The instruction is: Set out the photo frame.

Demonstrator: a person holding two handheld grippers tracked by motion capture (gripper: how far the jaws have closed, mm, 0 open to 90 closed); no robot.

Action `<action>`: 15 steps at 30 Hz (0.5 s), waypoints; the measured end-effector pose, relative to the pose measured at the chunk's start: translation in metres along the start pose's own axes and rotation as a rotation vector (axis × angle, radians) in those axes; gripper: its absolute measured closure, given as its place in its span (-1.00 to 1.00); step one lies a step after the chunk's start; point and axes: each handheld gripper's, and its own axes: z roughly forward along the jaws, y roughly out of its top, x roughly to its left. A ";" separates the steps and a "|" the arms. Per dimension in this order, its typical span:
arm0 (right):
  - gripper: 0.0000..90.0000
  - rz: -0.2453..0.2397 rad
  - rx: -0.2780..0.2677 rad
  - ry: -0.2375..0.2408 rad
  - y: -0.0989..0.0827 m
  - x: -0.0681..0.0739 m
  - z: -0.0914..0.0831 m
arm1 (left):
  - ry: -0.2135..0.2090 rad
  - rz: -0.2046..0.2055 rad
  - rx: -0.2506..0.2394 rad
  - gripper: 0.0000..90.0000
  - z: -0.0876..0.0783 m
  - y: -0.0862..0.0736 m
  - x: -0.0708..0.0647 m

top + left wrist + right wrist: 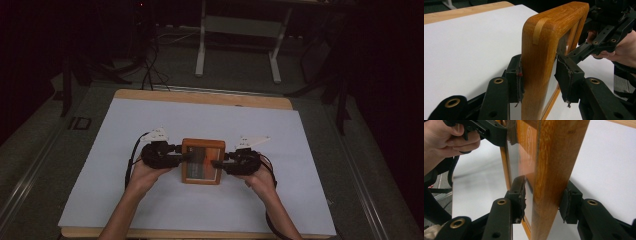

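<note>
One wooden picture frame [202,161], near the middle of the tabletop [200,97]. Two black tools: left tool [181,156] and right tool [218,163], one on each side of the frame. Two hands: left hand [145,176] and right hand [261,179]. One big white sheet [200,125] over the tabletop. Two grey three-cornered plates [159,133], one on top of each tool.

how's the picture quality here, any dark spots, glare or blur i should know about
High view: dim overall, the room behind the table nearly black, the wooden frame small and soft. Left gripper view: bright and fairly sharp on the frame's edge, its left gripper clear. Right gripper view: a pale sheen on the frame's glass, the hand slightly soft.
</note>
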 end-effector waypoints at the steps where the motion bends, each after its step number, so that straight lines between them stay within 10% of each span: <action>1: 0.34 0.000 -0.002 0.002 0.000 0.000 0.000 | 0.001 0.001 0.001 0.30 0.000 0.000 0.000; 15: 0.34 0.000 0.006 0.000 -0.002 0.001 0.004 | 0.005 0.000 0.011 0.30 -0.001 -0.003 0.001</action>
